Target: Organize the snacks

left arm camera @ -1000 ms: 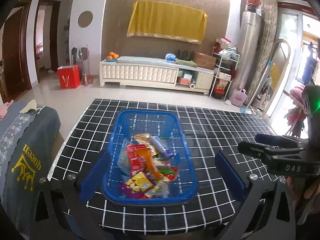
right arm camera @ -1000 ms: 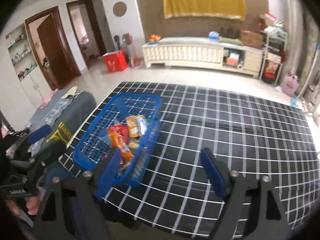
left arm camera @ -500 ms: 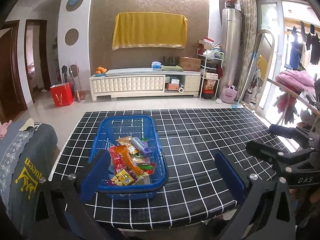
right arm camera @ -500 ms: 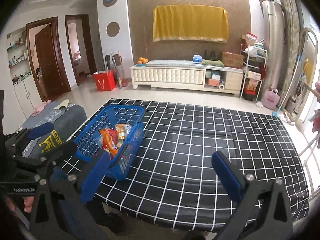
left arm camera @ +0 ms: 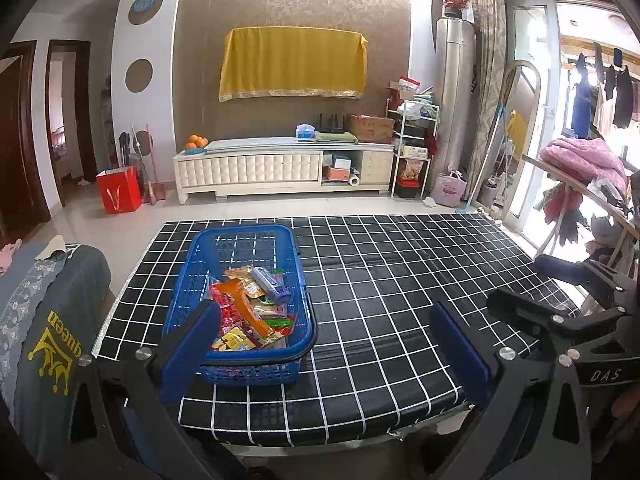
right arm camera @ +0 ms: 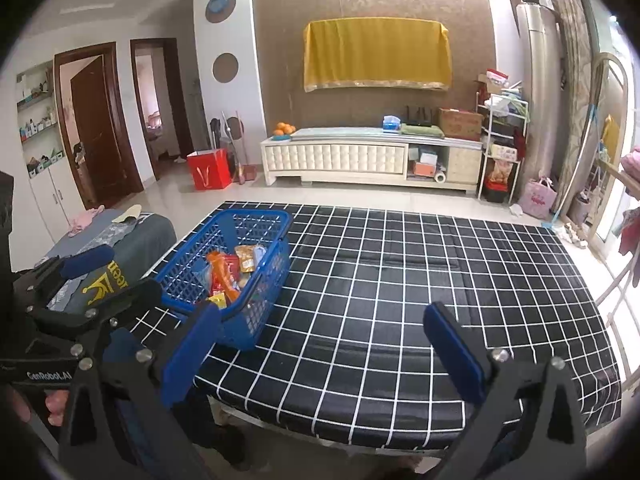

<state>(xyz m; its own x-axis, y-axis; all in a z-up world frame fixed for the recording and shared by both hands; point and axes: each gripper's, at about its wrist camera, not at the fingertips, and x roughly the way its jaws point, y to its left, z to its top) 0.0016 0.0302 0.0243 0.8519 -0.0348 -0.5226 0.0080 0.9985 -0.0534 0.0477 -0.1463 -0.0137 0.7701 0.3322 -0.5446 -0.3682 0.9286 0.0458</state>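
Observation:
A blue plastic basket (left arm camera: 208,256) (right arm camera: 256,220) stands on the left part of a table with a black, white-gridded cloth (left arm camera: 400,280) (right arm camera: 400,280). Several snack packets (left arm camera: 248,304) (right arm camera: 226,268) lie heaped in its near half: red, orange, yellow and one blue-purple. My left gripper (left arm camera: 324,344) is open, held back over the table's near edge, its left finger in front of the basket's near corner. My right gripper (right arm camera: 320,352) is open and empty too, to the right of the basket. Each gripper's black body shows at the side of the other's view.
A grey cushion or seat with yellow "queen" lettering (left arm camera: 52,340) stands to the left of the table. Beyond the table are tiled floor, a white low cabinet (left arm camera: 280,168), a red bag (left arm camera: 119,192) and a clothes rack (left arm camera: 584,184) at the right.
Both grippers have pulled back and risen from the table; the basket now looks smaller and further off. Both stay open, and the basket and snacks have not moved.

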